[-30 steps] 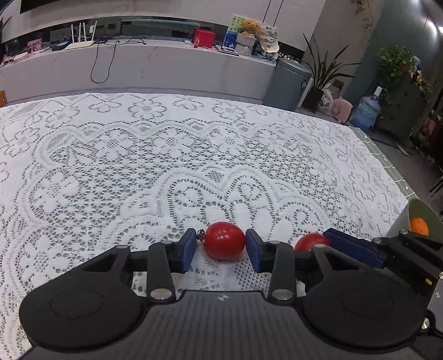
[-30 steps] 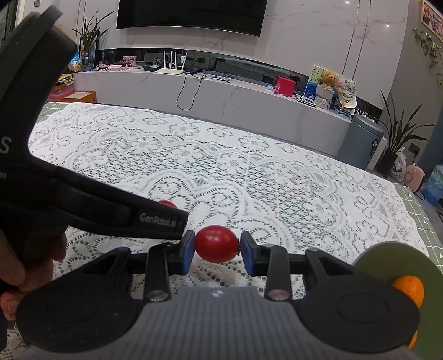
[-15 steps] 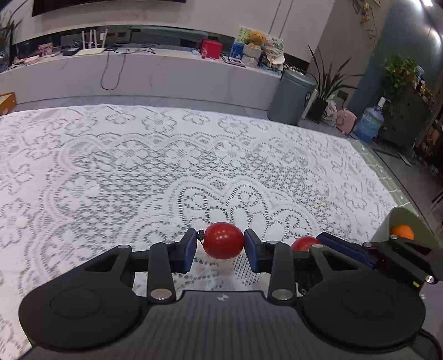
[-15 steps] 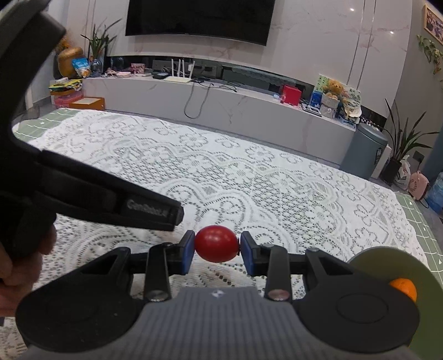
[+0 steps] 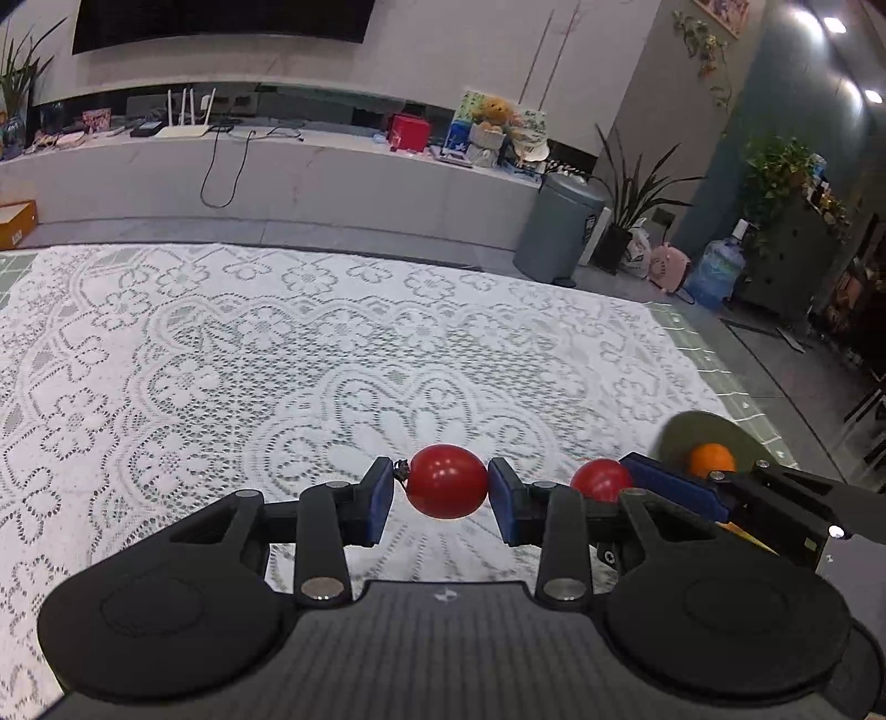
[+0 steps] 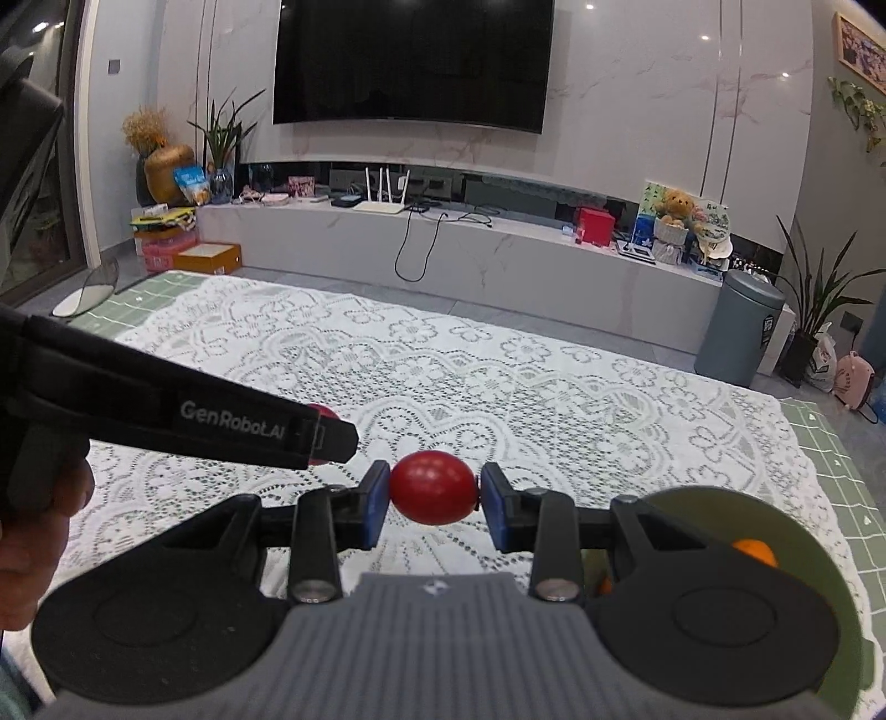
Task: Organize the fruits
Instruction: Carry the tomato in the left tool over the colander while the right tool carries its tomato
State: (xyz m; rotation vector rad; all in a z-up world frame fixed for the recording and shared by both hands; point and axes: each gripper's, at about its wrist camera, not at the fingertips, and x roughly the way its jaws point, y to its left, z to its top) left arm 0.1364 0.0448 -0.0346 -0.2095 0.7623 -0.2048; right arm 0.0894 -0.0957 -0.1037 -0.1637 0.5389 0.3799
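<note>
A green plate [image 6: 720, 512] at the right holds an orange [image 6: 754, 552]. The left tool [image 5: 441, 493] is clenched on a cherry tomato [image 5: 446, 481]; the right tool [image 6: 433, 501] grips a second tomato [image 6: 433, 494], both above the lace cloth [image 5: 277, 354]. Only the right view shows the TV [image 6: 412, 61]

Your room is dimly lit by ceiling spotlights [image 5: 830, 22]; both views bend strongly at the edges, with slight blur throughout.
</note>
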